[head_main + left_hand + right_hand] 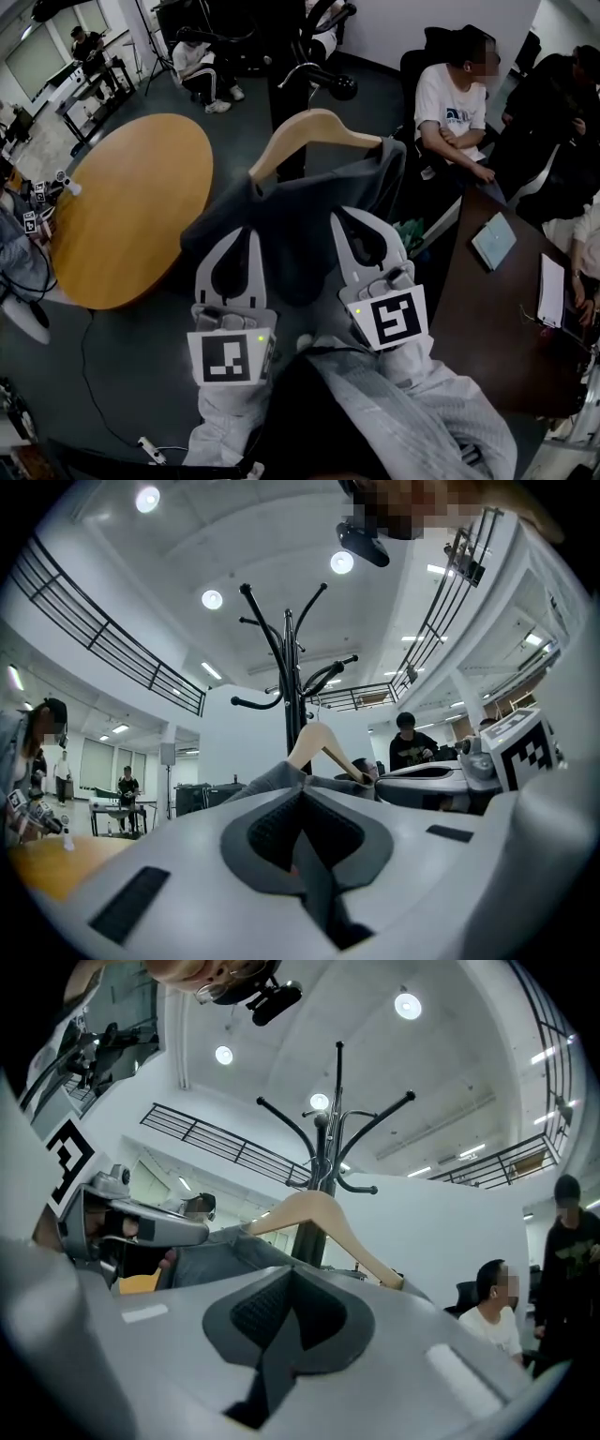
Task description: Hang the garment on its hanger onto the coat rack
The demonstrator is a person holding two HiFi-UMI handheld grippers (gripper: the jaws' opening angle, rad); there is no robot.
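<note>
A dark grey garment [291, 225] hangs on a pale wooden hanger [314, 127], held up in front of me. My left gripper [246, 234] is shut on the garment's lower left part. My right gripper [349, 220] is shut on its lower right. The black coat rack [319, 75] stands just beyond the hanger's metal hook. In the left gripper view the coat rack [289, 667] rises behind the hanger [319, 747], and dark cloth runs between the closed jaws of the left gripper [300, 794]. The right gripper view shows the coat rack [328, 1138], the hanger [319, 1208] and the right gripper [291, 1274] the same way.
A round wooden table [131, 206] stands at the left. A dark desk [487, 309] with a tablet [493, 240] is at the right, with a seated person in a white shirt [450, 103] behind it. A cable and power strip [150, 450] lie on the floor.
</note>
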